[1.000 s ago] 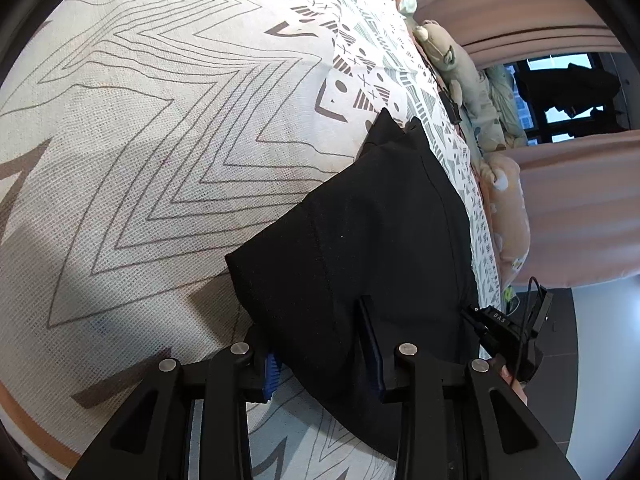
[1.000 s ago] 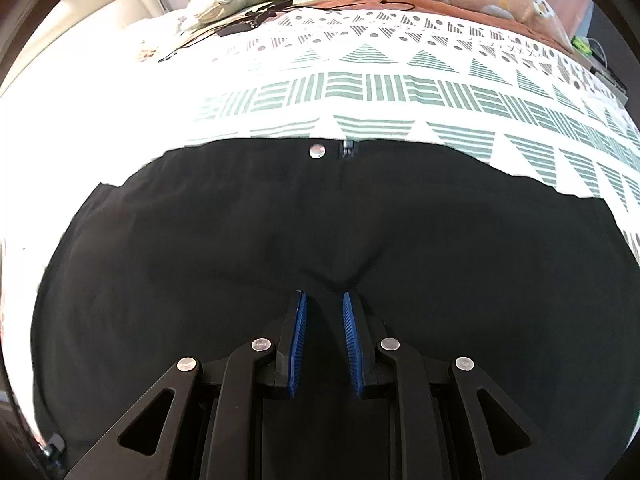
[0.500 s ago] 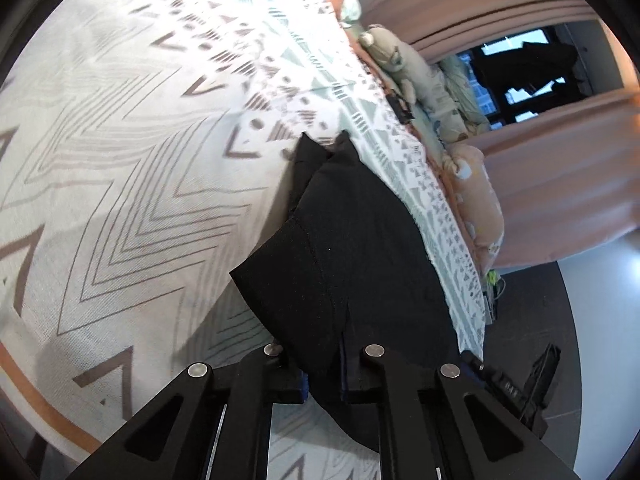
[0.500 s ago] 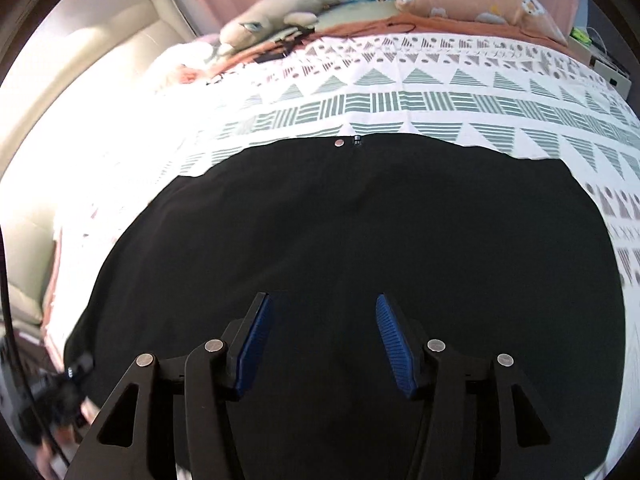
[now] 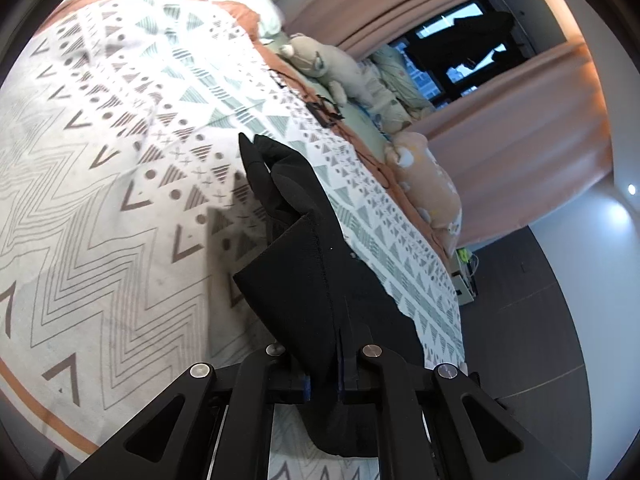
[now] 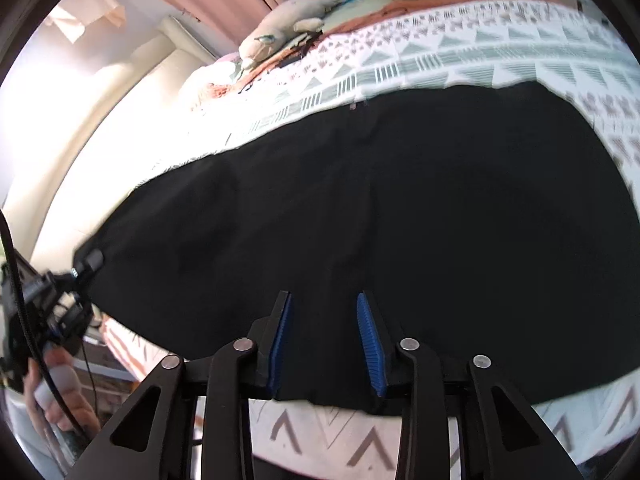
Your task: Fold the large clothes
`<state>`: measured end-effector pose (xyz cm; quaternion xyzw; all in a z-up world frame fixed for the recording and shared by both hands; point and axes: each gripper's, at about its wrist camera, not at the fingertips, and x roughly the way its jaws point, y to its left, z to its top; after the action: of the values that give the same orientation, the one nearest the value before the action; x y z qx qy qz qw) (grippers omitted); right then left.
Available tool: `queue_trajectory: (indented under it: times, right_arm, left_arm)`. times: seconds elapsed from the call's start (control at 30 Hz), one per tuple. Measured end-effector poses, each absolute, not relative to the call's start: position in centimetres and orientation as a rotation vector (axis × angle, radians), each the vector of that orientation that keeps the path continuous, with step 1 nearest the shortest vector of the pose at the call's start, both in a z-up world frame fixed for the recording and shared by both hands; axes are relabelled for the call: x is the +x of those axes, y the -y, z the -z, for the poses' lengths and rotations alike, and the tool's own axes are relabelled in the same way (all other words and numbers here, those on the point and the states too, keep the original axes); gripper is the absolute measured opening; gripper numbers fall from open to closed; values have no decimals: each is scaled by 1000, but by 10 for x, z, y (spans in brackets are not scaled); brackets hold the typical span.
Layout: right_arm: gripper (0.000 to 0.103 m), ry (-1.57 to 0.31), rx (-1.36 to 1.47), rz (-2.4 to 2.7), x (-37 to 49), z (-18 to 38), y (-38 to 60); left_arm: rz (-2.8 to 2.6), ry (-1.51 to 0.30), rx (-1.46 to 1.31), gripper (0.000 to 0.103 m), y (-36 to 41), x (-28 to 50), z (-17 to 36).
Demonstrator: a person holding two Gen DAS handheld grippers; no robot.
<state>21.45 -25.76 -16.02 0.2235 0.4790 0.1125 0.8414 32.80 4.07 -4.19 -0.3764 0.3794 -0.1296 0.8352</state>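
The left gripper [image 5: 323,376], which a second ago stood open around the corner of the black garment [image 5: 316,280], has clamped onto that edge and lifted it, so the cloth now hangs up off the bed [image 5: 100,200] ahead of the gripper. The right gripper [image 6: 326,344] was nearly closed with a pinch of cloth, spread wide, and its jaws have just been closing, the fabric's near edge lying between them without being pressed.
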Motion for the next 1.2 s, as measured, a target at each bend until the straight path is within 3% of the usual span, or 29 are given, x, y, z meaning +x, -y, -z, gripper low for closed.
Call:
queue_trajectory:
  times: [0.2, 0.6, 0.93, 1.2]
  right_arm:
    - [21, -1084, 512, -227, 206, 194, 252]
    - [21, -1160, 628, -284, 214, 232, 263]
    - [21, -1047, 744, -252, 180, 210, 333]
    - [21, -913, 872, -71, 127, 194, 435]
  left_arm:
    - [335, -784, -741, 7, -10, 333, 13]
    - [489, -827, -599, 6, 86, 336, -10]
    - [561, -886, -522, 6, 162, 349, -16]
    - [600, -1006, -415, 7, 248, 362, 22]
